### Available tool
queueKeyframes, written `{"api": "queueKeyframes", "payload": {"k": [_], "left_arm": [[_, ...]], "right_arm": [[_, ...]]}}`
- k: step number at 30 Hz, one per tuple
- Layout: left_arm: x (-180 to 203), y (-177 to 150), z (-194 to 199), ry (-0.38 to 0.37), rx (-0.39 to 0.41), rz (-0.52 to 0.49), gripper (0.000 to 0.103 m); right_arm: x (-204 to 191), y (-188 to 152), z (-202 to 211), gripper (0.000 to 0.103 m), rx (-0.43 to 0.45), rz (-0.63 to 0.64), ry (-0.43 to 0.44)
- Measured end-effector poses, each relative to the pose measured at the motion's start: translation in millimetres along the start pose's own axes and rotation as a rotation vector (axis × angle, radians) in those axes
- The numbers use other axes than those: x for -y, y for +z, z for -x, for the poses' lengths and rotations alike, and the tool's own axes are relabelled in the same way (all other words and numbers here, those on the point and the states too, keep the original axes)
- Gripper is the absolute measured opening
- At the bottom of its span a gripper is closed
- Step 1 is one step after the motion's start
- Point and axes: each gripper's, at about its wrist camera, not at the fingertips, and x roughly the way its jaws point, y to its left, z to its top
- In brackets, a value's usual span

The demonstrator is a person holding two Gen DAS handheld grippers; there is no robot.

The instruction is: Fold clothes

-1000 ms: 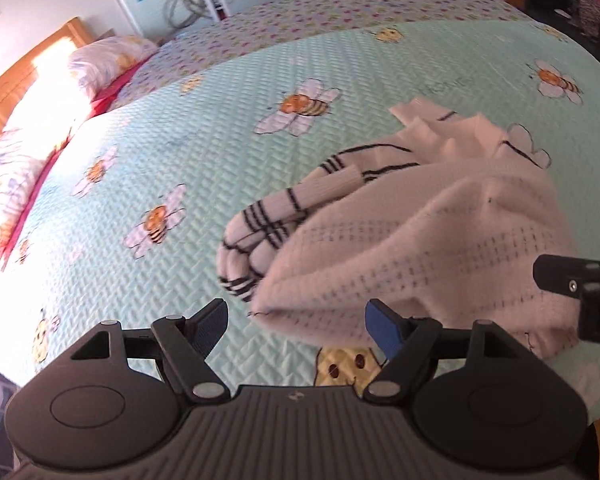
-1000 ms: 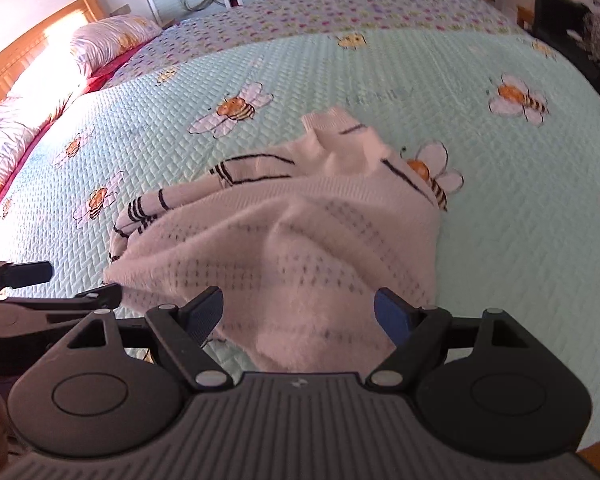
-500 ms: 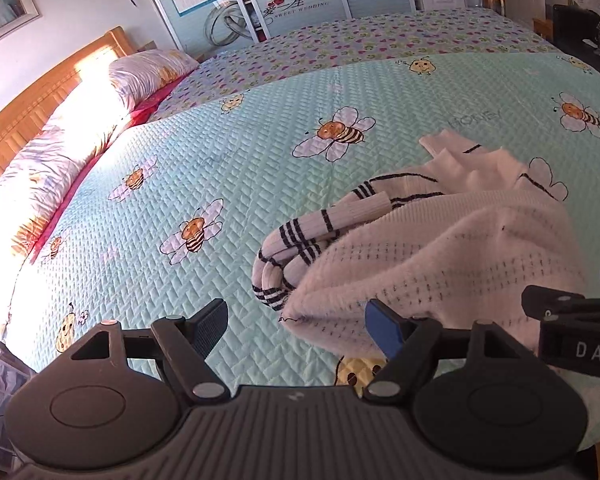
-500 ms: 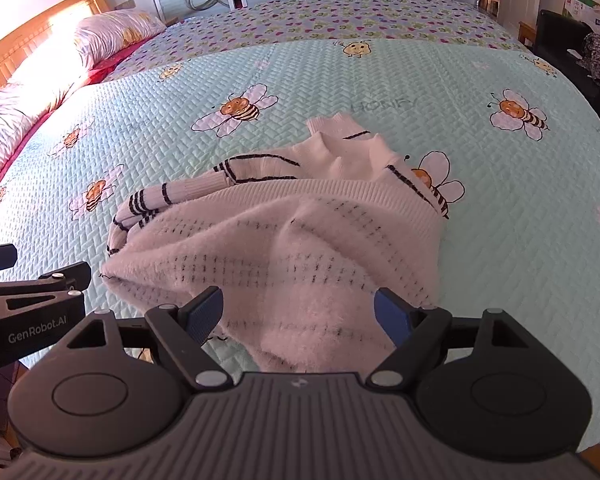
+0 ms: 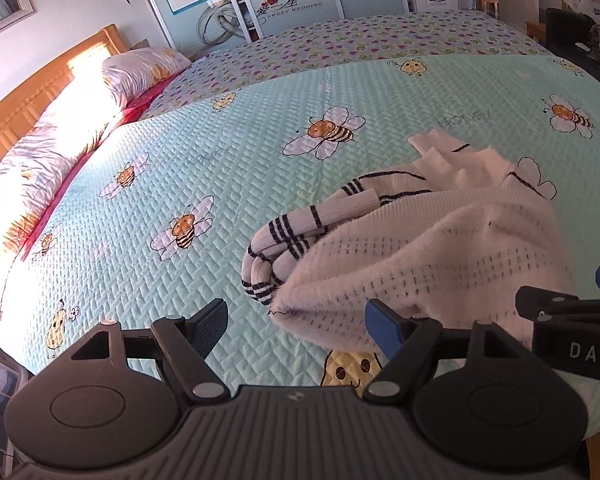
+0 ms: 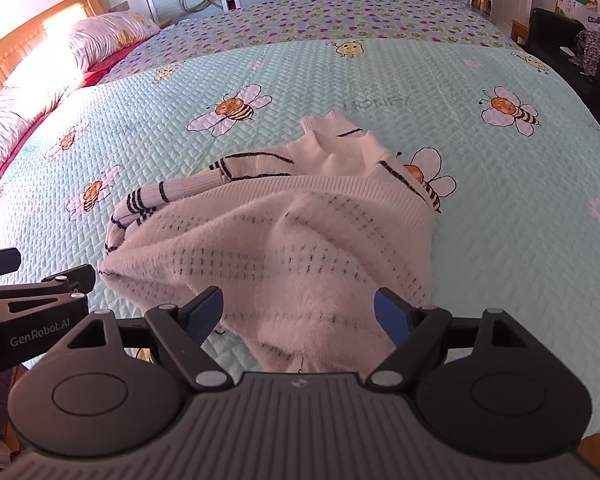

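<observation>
Sweater (image 6: pixel 284 248) lies before right hand-held gripper (image 6: pixel 298 312).

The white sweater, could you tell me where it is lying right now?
The white sweater lies bunched on the bee-print bedspread near the bed's front edge, just ahead of the right gripper; in the left wrist view it sits right of centre.

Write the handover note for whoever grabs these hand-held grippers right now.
Left hand-held gripper: open, holding nothing, just off the sweater's near left corner.
Right hand-held gripper: open, holding nothing, with the sweater's near edge between its fingers.
White sweater: lies near the front edge of the bee bedspread, bottom half folded up over the body, striped sleeve poking out on the left, collar at the far end.
Done: one rough fold, bunched.
Left: tuck the sleeve, flatten, finish folding.
</observation>
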Motion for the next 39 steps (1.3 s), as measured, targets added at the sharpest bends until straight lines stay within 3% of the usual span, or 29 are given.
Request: {"api": "queueKeyframes", "payload": {"k": [8, 15, 18, 20, 23, 26, 30, 34, 39], "left_arm": [[1.2, -6.4, -6.3, -0.004, -0.016, -0.013, 0.078], [-1.4, -19.9, -25.9, 0.004, -0.077, -0.006, 0.078], [-6.1, -26.6, -34.6, 0.003, -0.104, 0.006, 0.078], [-13.0, -31.2, -40.7, 0.003, -0.115, 0.022, 0.078], [-27.2, -37.9, -52.6, -0.011, -0.121, 0.070, 0.078], [-40.1, -35.9, -55.6, -0.060, -0.070, 0.129, 0.078], [-56.3, -30.1, -56.7, -0.135, 0.016, 0.207, 0.078], [-69.3, -22.6, -60.3, -0.204, 0.096, 0.264, 0.079], [-79.1, -20.9, -80.5, -0.247, 0.075, 0.319, 0.079]], "right_arm": [[-9.2, -2.6, -0.8, 0.083, 0.005, 0.043, -0.033], [-18.6, -8.4, -6.2, 0.083, 0.023, 0.146, -0.131], [-10.9, -7.3, -7.1, 0.083, 0.023, 0.139, -0.094], [-0.4, -6.8, -2.2, 0.083, 0.084, 0.139, -0.029], [23.1, -11.3, 9.3, 0.083, 0.254, 0.135, 0.081], [42.3, -11.8, 10.2, 0.083, 0.307, 0.105, 0.146], [59.8, -7.9, -2.6, 0.083, 0.278, 0.027, 0.181], [65.7, 2.9, -24.0, 0.083, 0.257, 0.005, 0.147], [77.3, 28.7, -66.0, 0.083, 0.178, -0.014, 0.120]]}}
